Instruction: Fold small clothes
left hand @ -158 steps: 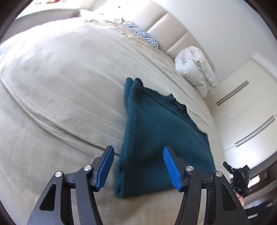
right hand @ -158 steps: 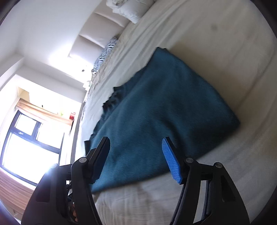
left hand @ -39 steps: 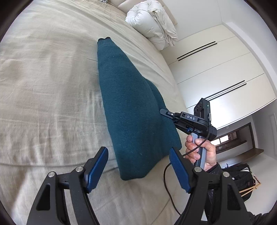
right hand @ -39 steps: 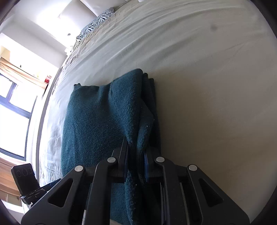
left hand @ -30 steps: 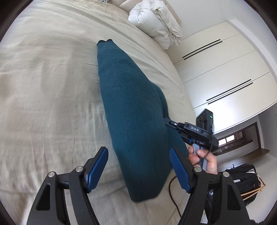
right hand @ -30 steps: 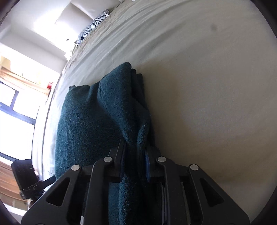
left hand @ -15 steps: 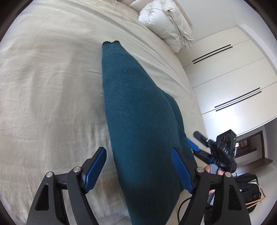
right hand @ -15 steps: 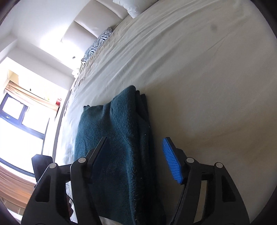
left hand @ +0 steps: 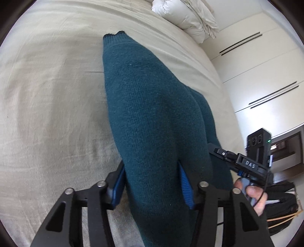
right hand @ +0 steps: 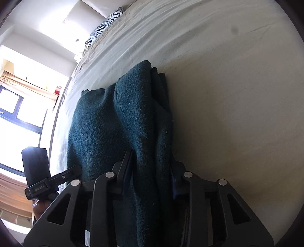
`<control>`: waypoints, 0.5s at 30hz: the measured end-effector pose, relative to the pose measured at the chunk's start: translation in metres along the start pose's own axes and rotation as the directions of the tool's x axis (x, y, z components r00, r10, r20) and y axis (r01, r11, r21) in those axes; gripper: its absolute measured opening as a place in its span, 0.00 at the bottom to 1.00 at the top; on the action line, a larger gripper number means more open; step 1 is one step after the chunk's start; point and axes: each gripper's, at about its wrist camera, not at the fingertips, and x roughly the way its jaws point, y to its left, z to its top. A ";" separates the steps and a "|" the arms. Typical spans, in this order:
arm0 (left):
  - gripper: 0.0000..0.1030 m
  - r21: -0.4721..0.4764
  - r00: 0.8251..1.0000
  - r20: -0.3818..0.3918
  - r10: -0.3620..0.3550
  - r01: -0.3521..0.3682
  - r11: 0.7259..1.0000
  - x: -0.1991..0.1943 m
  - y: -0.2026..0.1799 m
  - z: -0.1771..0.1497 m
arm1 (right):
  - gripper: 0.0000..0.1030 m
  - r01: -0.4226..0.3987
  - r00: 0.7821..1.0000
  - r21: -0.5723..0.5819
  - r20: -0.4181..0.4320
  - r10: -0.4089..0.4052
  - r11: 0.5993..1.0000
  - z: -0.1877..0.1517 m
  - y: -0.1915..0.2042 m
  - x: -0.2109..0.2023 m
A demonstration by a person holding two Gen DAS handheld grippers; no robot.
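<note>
A dark teal knitted garment (left hand: pixel 152 106) lies folded into a long strip on the beige bed sheet (left hand: pixel 47 95). My left gripper (left hand: pixel 152 182) is closed down on the near left end of the strip, its blue pads pressing the thick folded cloth from both sides. In the right wrist view the same garment (right hand: pixel 114 117) shows its stacked folded layers, and my right gripper (right hand: pixel 151 171) is closed on the near right end. The right gripper also shows in the left wrist view (left hand: pixel 224 153), held in a hand at the garment's right edge.
A white bundled duvet (left hand: pixel 186 17) lies at the head of the bed. White wardrobe doors (left hand: pixel 266 66) stand to the right. A zebra-print pillow (right hand: pixel 106 24) and a bright window (right hand: pixel 17 117) are in the right wrist view. A black bag (left hand: pixel 281 207) sits beside the bed.
Half a second ago both grippers were open around the garment's near ends; now both have moved in and closed on the folded cloth.
</note>
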 end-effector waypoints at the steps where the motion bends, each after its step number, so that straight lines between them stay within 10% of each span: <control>1: 0.48 0.011 1.000 0.001 0.019 -0.019 1.000 -0.001 -0.003 0.000 | 0.25 0.028 1.000 -0.018 0.005 -0.028 0.999 0.001 0.004 -0.002; 9: 0.38 0.050 0.995 0.039 0.087 -0.089 0.995 -0.020 -0.016 -0.011 | 0.18 0.288 0.956 -0.218 0.126 -0.266 0.932 -0.012 0.069 -0.016; 15: 0.37 0.074 0.990 0.093 0.111 -0.118 0.990 -0.068 -0.016 -0.032 | 0.17 0.341 0.935 -0.332 0.214 -0.282 0.879 -0.042 0.130 -0.041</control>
